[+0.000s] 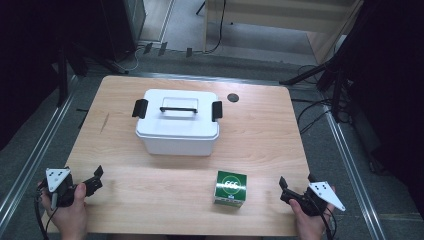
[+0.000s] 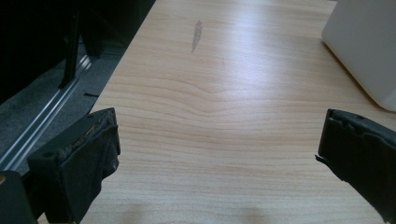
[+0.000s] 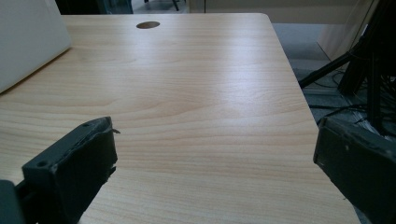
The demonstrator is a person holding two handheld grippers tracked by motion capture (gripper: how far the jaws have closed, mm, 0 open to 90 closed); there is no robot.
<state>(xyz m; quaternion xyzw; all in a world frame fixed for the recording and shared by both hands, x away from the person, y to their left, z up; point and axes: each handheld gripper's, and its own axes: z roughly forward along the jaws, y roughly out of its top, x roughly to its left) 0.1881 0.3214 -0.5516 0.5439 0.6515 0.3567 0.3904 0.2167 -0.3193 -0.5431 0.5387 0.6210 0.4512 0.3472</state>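
Near right gripper [image 1: 296,184] — green box [image 1: 230,187] (label unreadable)

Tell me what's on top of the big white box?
A white lid sits on the white box, with a black handle in the middle and a black clip at each end. The closed lid hides what's inside.

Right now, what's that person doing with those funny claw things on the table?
A person holds one gripper in each hand at the near edge of the wooden table. The left gripper and the right gripper are both open and holding nothing. A small green box sits on the table close to the right gripper, untouched. Farther back stands a white storage box with its lid on and a black handle on top. Nothing has been picked up at this moment.
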